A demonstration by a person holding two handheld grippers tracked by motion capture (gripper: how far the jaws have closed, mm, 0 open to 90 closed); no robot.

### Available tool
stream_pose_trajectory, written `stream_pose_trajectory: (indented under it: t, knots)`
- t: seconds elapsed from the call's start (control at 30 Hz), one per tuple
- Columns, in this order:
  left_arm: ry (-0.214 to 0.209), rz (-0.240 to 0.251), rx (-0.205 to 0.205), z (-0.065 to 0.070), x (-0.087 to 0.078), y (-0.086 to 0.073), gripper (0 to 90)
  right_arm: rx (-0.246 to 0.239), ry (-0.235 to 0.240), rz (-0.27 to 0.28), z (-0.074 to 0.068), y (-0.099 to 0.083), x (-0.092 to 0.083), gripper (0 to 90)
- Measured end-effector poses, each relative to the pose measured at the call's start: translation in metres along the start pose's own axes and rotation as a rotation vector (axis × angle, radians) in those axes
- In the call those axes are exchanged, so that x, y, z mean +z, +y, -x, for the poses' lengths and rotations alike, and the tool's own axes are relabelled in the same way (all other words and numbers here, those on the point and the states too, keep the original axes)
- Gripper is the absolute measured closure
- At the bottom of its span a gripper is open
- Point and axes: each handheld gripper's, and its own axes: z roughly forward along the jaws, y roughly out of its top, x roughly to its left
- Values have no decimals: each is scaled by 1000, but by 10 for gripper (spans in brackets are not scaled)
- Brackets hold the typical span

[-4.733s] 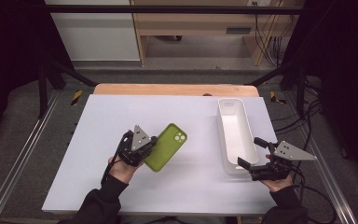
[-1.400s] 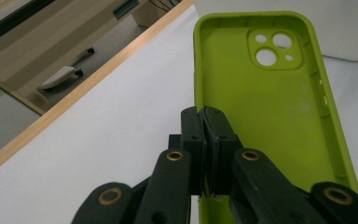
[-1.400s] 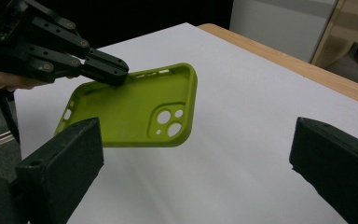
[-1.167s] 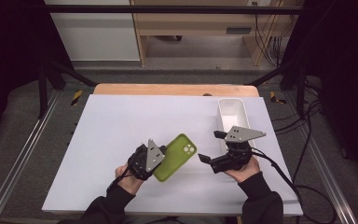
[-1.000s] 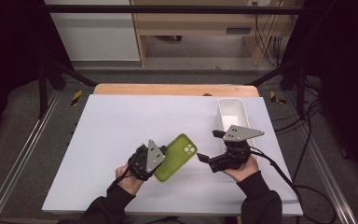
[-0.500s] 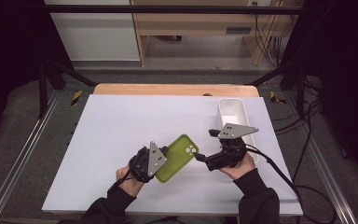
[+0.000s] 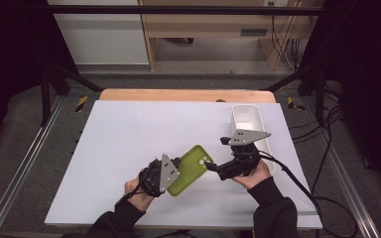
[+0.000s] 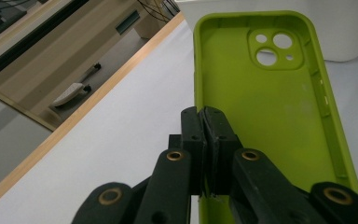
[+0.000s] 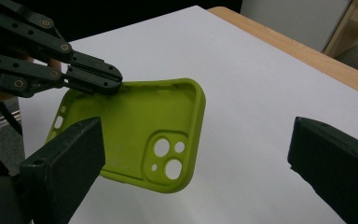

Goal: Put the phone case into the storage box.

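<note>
— Looking at the left claw (image 7: 174,171), what does it hold?

— It is clenched on the long edge of a green phone case (image 7: 191,169). In the left gripper view the two black jaws press together on the case wall, one inside and one outside, and the hollow side of the case (image 8: 270,107) faces the camera, with the camera cutout at the far end.

— Where is the case?

— It is at the near middle of the white surface (image 7: 144,134), between the two hands. It points from the left claw toward the right one, tilted. I cannot tell if its far corner touches the surface or is a little above it.

— And the right claw (image 7: 209,165)?

— It is released. In the right gripper view its jaws stand wide apart, and the cutout end of the case (image 9: 144,135) lies between them, nearer to the left jaw, touching neither. The left claw (image 9: 98,77) shows there too, biting the case rim at the top.

— Anything else on the surface?

— A white tray (image 7: 248,110) stands at the right side, just behind the right hand (image 7: 252,174).
</note>
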Motion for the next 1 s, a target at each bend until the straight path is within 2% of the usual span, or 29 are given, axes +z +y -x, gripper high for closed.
stream_pose_trajectory:
  t: [0.53,0.67,1.0]
  knots:
    - [-3,13,39,7,-2,4,877,-6,17,-35,0,2,7,6]
    - [-2,15,44,8,-3,4,877,-1,19,-52,0,1,9,13]
    - [-5,21,47,10,-3,5,877,7,27,-56,1,4,10,30]
